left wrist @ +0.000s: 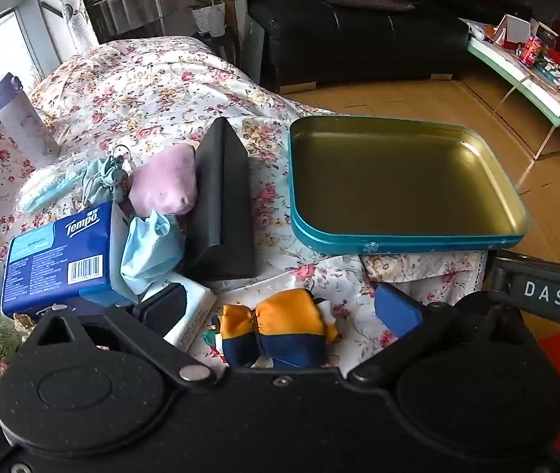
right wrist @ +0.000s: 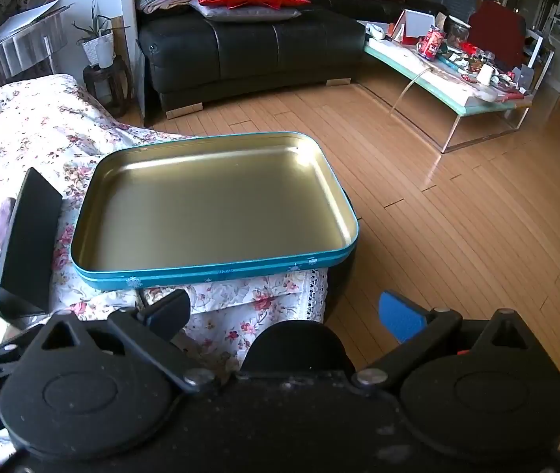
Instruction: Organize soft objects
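a living room with a wood floor [right wrist: 457, 213], a black sofa [right wrist: 248, 51] along the top of both frames, and a cluttered low table [right wrist: 453, 79] at upper right. the work surface is draped in a floral cloth [left wrist: 154, 90] and fills the left and centre of the left wrist view.

tin: a shallow teal tin [left wrist: 398, 181] with a gold interior lies flat on the cloth, right of centre in the left wrist view and centre in the right wrist view. nothing lies in it.

soft items, left wrist view:
- orange and navy pouch [left wrist: 280, 327], lower centre, on the cloth, between the fingertips of the left gripper [left wrist: 280, 307] but touched by neither.
- pink pouch [left wrist: 165, 181], left of centre, against a black box [left wrist: 221, 205] that stands just left of the tin.
- crumpled blue mask [left wrist: 150, 248], just below the pink pouch.
- small blue-grey pouch [left wrist: 106, 177], left of the pink pouch.

other items: blue tissue pack [left wrist: 59, 260] at lower left, touching the mask; lilac bottle [left wrist: 23, 118] at upper left.

left gripper: jaws fully spread, holding nothing.

right gripper [right wrist: 284, 311]: jaws fully spread, holding nothing. it sits at the bottom of its own view, over the cloth edge below the near rim of the tin.
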Tool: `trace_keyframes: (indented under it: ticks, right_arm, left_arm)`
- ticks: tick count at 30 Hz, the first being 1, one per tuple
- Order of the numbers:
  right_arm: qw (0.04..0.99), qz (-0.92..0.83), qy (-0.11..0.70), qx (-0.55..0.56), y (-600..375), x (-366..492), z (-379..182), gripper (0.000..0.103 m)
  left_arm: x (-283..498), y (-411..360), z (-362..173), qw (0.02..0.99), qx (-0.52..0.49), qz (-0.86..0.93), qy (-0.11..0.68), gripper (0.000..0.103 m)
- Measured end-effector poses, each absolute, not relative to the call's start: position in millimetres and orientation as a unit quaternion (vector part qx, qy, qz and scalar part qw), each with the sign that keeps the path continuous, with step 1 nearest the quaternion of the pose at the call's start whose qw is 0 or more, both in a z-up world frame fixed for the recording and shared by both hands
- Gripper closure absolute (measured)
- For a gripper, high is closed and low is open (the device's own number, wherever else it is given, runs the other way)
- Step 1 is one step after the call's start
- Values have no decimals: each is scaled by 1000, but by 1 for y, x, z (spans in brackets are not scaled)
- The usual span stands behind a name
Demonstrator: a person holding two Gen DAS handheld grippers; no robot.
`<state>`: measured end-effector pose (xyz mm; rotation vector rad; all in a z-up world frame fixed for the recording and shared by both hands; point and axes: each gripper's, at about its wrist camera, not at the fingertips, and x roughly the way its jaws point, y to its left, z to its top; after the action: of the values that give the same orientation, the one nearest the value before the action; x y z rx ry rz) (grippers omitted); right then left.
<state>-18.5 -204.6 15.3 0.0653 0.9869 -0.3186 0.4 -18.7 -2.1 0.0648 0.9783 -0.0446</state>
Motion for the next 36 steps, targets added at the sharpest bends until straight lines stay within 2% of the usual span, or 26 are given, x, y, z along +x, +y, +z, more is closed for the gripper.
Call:
trace_keyframes:
  ticks: [36]
  right_arm:
    - [866,-151,476,32,-202,-17,13,0]
  left_arm:
    - [-3,-19,-2,877,37,-39,477,5]
